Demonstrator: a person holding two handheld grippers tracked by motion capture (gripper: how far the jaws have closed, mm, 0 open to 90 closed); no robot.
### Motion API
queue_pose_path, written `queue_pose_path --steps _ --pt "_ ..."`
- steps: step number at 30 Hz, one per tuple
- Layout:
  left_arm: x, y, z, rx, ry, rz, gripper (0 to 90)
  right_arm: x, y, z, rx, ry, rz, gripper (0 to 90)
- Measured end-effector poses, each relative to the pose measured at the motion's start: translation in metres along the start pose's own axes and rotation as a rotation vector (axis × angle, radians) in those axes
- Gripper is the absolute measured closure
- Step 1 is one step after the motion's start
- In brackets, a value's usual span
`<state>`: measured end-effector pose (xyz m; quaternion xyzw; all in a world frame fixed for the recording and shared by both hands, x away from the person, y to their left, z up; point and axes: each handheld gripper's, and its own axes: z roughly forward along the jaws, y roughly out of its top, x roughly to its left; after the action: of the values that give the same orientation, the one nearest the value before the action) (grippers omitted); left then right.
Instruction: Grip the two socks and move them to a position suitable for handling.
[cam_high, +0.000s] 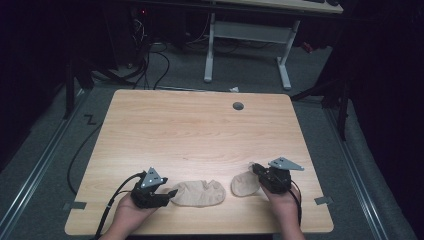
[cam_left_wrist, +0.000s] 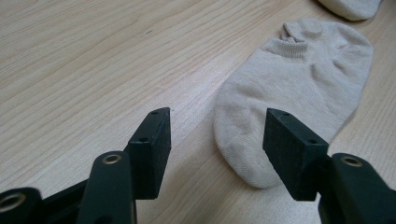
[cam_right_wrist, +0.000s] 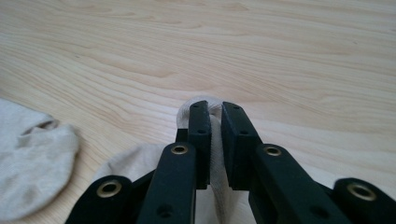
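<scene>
High view puts two beige socks near the tabletop's (cam_high: 200, 125) front edge. The right sock (cam_high: 244, 184) sits under and just left of the right tool (cam_high: 256, 169), which is clenched on a fold of its fabric; in the right gripper view the cloth (cam_right_wrist: 214, 135) bunches up between the nearly closed jaws. The left sock (cam_high: 199, 193) lies flat just right of the left tool (cam_high: 171, 193), apart from its mate. That tool is released: in the left gripper view its jaws stand wide, the sock's toe (cam_left_wrist: 243, 144) on the wood between them, untouched.

The risk, as I judge it, is the thin pinch on the right sock: only an edge of fabric is caught, so a quick lift or drag could let it slip free. The left tool, closing low, might scrape wood and push the toe away rather than catch it.
</scene>
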<state>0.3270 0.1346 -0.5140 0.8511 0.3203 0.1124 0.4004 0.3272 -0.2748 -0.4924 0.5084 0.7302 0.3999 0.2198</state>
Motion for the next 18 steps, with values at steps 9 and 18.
queue_pose_path --steps 9,18 --pt "0.001 0.0 -0.001 -0.001 0.0 -0.001 42.2 -0.026 -0.016 -0.023 -0.004 -0.086 0.042 75.1" --pt "0.001 0.0 0.001 0.001 0.001 0.0 42.3 -0.029 -0.018 -0.044 -0.035 -0.122 0.024 76.6"
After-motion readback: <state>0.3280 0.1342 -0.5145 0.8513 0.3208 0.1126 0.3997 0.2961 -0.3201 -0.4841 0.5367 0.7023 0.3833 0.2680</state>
